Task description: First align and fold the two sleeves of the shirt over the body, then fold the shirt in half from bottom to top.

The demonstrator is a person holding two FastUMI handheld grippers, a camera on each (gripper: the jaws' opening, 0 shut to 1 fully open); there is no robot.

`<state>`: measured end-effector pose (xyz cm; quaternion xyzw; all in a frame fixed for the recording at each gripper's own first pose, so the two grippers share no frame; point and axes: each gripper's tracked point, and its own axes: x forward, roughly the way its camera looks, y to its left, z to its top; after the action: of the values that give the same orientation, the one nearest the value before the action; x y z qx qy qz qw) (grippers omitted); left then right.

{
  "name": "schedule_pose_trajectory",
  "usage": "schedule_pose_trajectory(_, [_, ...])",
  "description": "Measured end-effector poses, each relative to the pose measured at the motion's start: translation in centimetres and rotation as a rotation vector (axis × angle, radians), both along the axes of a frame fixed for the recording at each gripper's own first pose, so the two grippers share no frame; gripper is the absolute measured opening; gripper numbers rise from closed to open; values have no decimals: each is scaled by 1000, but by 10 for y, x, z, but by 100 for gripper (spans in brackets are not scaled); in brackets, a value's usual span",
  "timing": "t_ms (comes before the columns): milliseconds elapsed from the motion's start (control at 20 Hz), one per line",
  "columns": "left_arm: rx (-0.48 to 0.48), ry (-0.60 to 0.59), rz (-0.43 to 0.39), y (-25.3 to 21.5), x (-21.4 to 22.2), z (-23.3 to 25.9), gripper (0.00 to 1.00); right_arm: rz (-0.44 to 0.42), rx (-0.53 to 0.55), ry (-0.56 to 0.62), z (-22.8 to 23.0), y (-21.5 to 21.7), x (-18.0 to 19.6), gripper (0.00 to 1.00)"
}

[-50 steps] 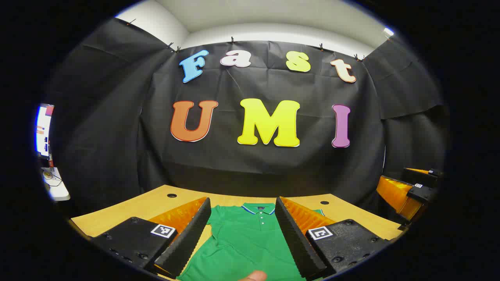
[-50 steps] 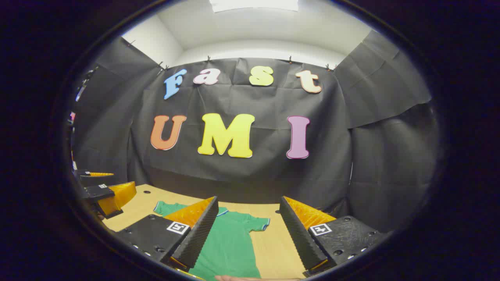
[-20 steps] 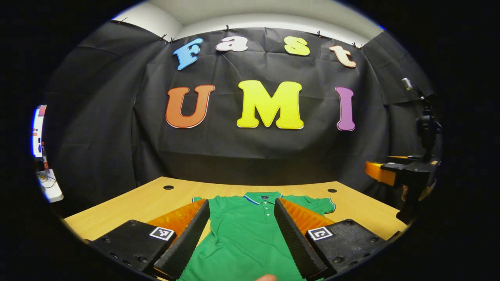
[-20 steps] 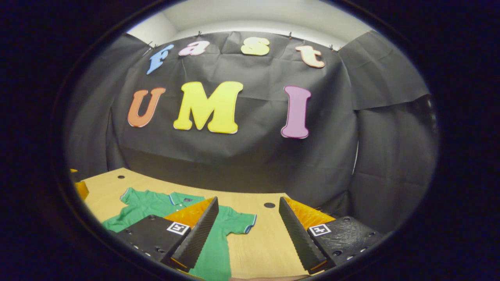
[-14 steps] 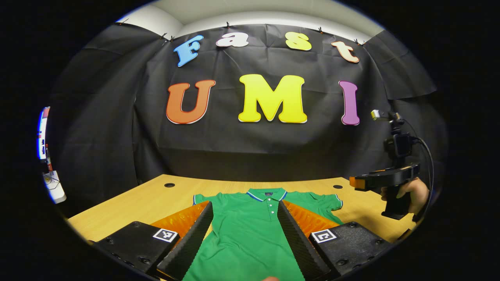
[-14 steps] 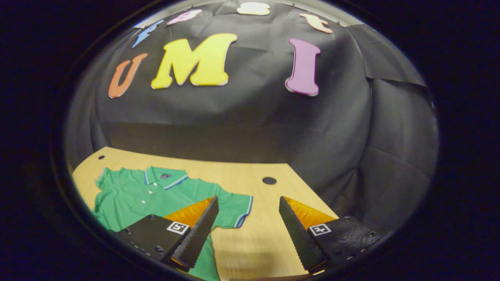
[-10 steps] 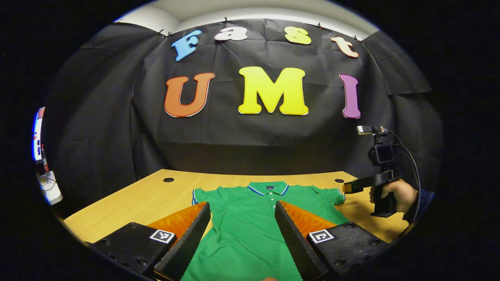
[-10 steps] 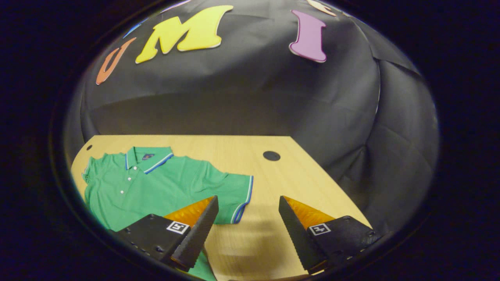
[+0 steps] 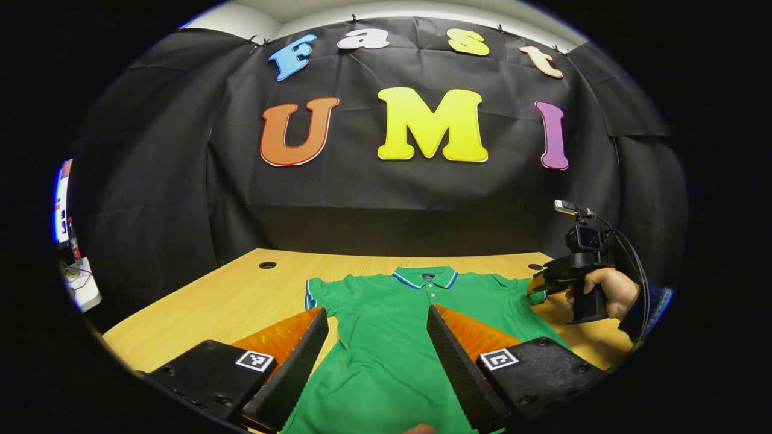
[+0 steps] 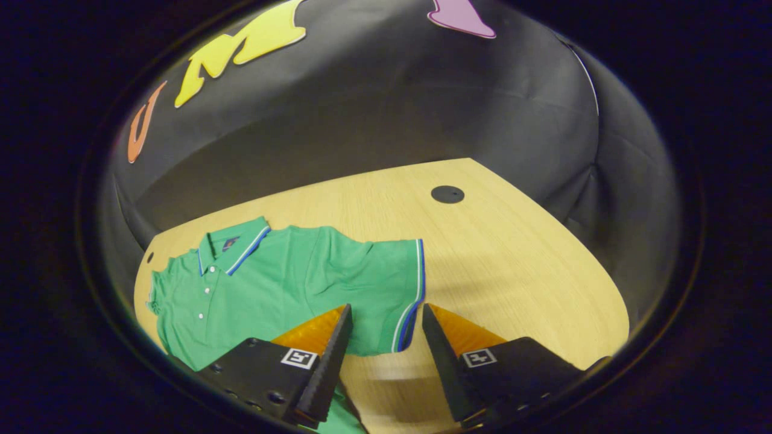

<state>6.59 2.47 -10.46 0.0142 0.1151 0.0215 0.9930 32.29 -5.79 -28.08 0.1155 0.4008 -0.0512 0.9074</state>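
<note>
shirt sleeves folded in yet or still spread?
Still spread. The shirt lies flat on the table; its sleeve points outward, between the right gripper fingers.

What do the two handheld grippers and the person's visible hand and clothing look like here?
The left gripper and right gripper share a build: black blocks bearing square black-and-white markers, and ridged wedge-shaped fingers. In the left gripper view, the right gripper carries a small black camera with a black cable. The hand ends in a blue cuff.
</note>
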Motion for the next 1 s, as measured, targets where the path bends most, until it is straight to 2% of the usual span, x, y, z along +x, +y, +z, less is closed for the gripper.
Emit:
schedule_pose_trajectory(50, [-6,8,-5,-2,1,-3,100,4,8,13,-5,3,0,67])
schedule_pose_trajectory(100, [-8,13,-9,-4,1,-4,100,0,-5,27,-6,-2,0,60])
schedule_pose_trajectory(150, [-4,16,-10,-5,0,-5,100,2,-9,31,-9,-3,0,60])
schedule_pose_trajectory(200, [2,15,-11,-6,0,-4,100,1,-33,24,-7,-8,3,55])
schedule_pose_trajectory(250, [7,13,-12,-6,-1,-3,100,2,-58,33,-10,-12,2,54])
schedule_pose_trajectory(300, [10,7,-14,-8,-1,-1,100,14,-52,28,-8,-8,4,34])
schedule_pose_trajectory(350, [9,3,-18,-8,-2,-1,100,41,-48,32,-12,-3,6,29])
schedule_pose_trajectory(450, [8,1,-27,-12,-2,-1,100,78,-80,36,-10,-2,6,7])
schedule_pose_trajectory(500, [11,3,-30,-14,-2,-1,100,107,-117,36,-11,-2,6,0])
schedule_pose_trajectory(850, [11,4,-19,-9,-2,-1,100,265,-336,-88,33,16,10,1])
schedule_pose_trajectory(1000, [19,-3,-3,-2,-2,1,100,378,-469,-150,45,42,12,1])
